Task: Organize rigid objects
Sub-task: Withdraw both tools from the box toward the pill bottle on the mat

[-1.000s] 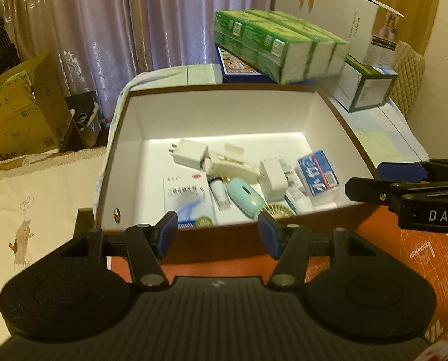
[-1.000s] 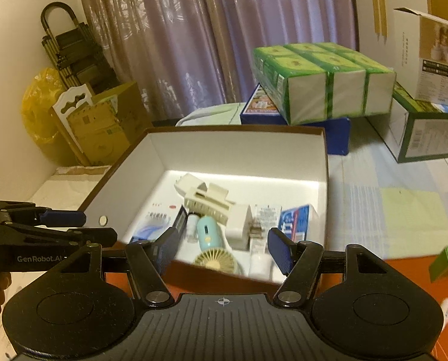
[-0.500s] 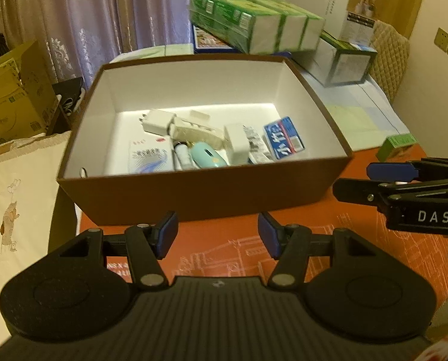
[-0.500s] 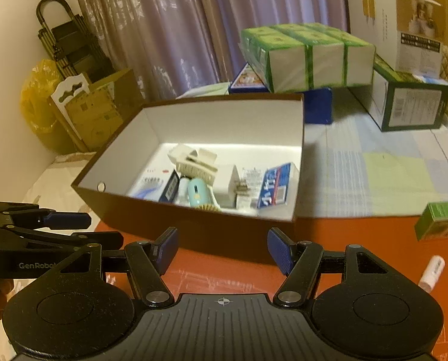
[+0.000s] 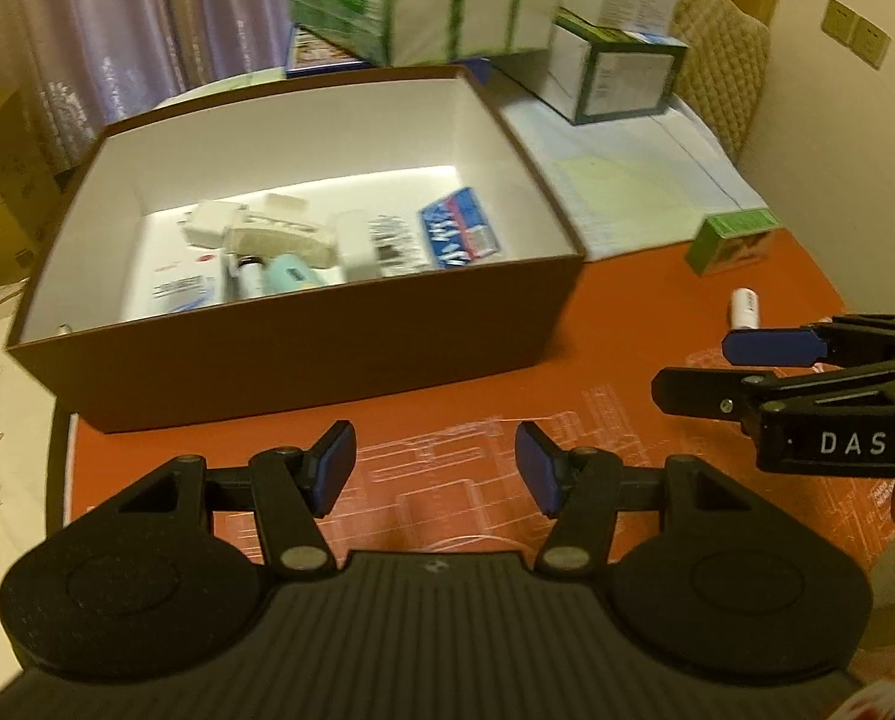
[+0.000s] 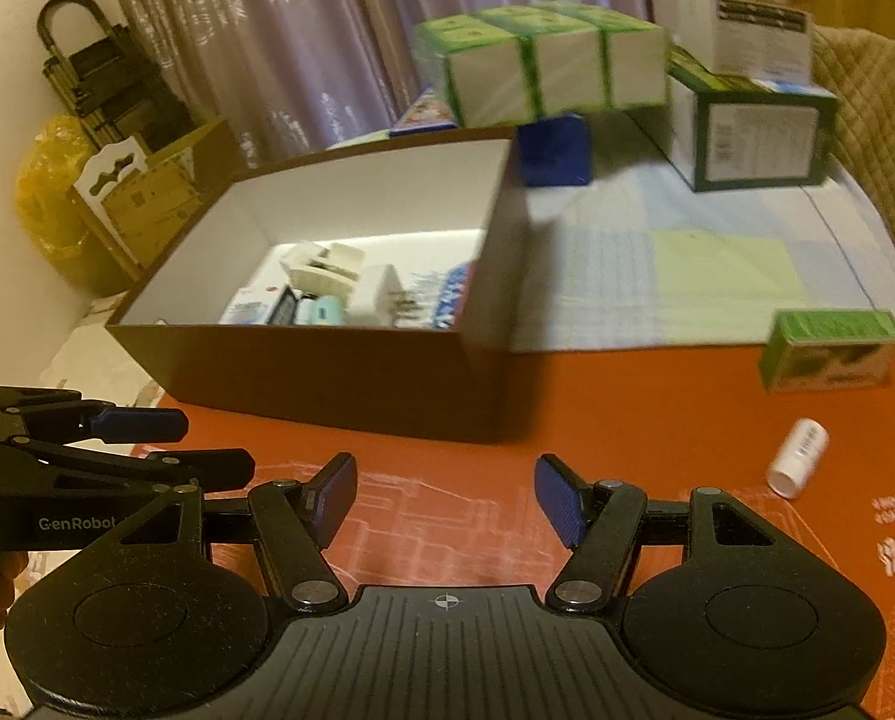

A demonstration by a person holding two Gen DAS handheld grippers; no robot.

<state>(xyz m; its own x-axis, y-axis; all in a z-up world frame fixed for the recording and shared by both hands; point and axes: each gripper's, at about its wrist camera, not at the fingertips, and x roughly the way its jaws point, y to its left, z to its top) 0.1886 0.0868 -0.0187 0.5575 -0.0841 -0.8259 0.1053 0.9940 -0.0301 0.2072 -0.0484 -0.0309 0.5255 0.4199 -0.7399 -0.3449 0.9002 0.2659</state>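
A brown box with a white inside (image 5: pixel 327 348) (image 6: pixel 339 372) stands on the orange mat and holds several small items: a blue packet (image 5: pixel 459 228), a mint device (image 5: pixel 291 273) and white plugs. A small white tube (image 5: pixel 745 307) (image 6: pixel 798 457) and a small green box (image 5: pixel 732 238) (image 6: pixel 828 348) lie on the mat to the right. My left gripper (image 5: pixel 434 468) is open and empty in front of the box. My right gripper (image 6: pixel 444 495) is open and empty; it also shows at the right of the left wrist view (image 5: pixel 717 369).
Stacked green-and-white cartons (image 5: pixel 423 0) (image 6: pixel 543 60), a blue box (image 6: pixel 552 150) and a green-edged carton (image 5: pixel 615 75) stand behind the brown box on a pale checked cloth (image 6: pixel 687 264). Cardboard boxes (image 6: pixel 147 204) and curtains are at the far left.
Both grippers have pulled back from the brown box and swung to the right. The white tube and the small green box have come into view. Both grippers stay open.
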